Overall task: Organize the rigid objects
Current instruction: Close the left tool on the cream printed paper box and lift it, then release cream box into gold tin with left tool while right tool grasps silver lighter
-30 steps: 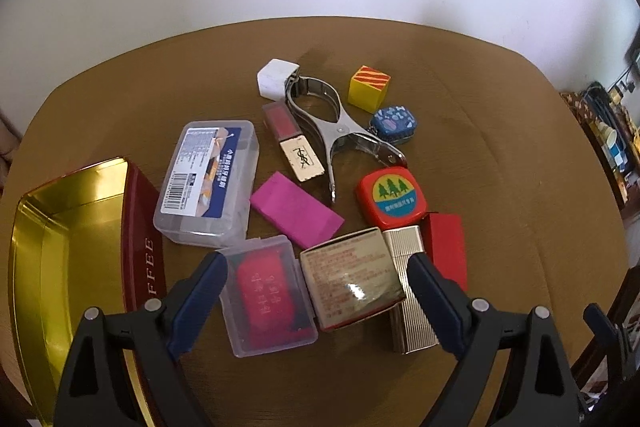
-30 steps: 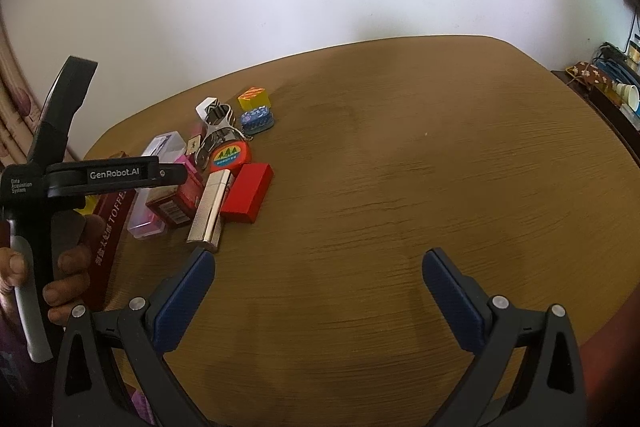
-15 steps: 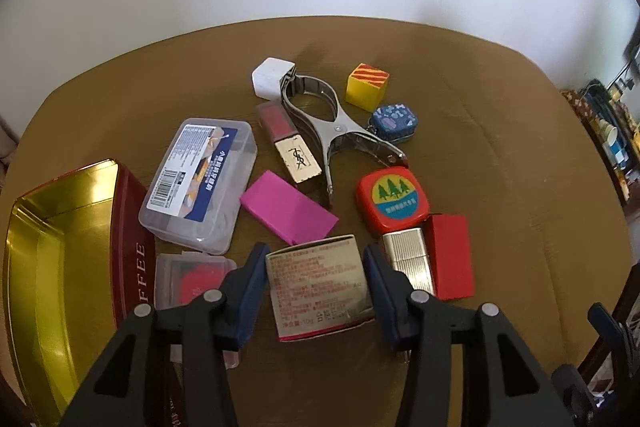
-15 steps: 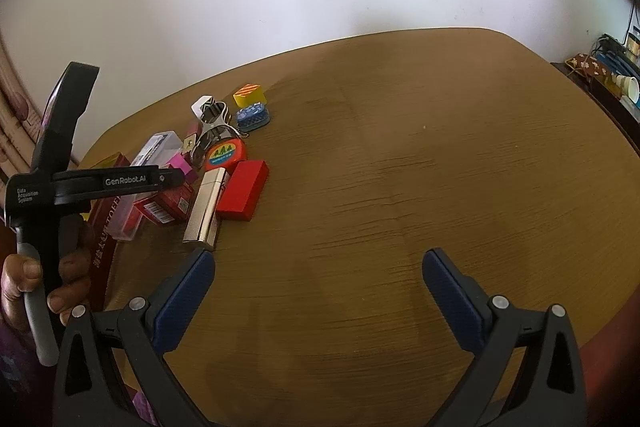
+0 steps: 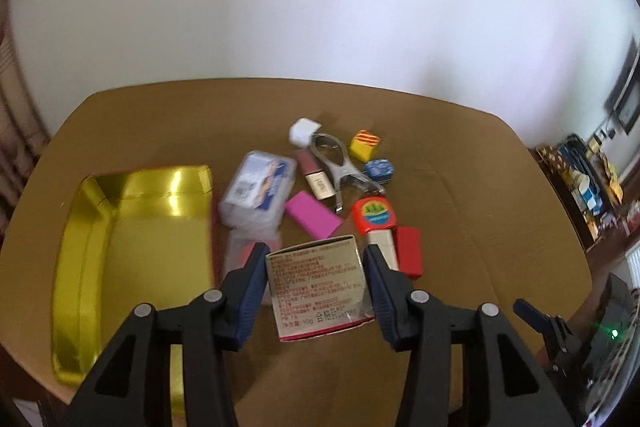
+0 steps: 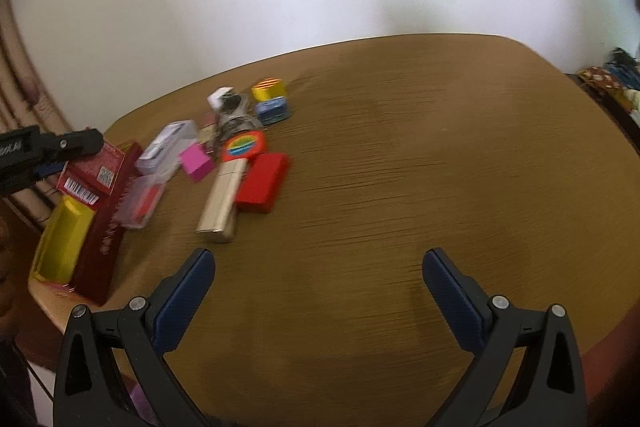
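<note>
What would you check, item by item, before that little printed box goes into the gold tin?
1. Left gripper shut on the printed box: ok, both pads press its sides.
2. Box lifted off the table: ok, the right wrist view shows it above the tin.
3. Gold tin has room: ok, its floor shows bare.
4. Box now over the tin's opening: cannot tell from these angles.
5. Small clear case beside the tin out of the path: cannot tell, blurred.
6. Right gripper out of the way: ok, open over bare table.
</note>
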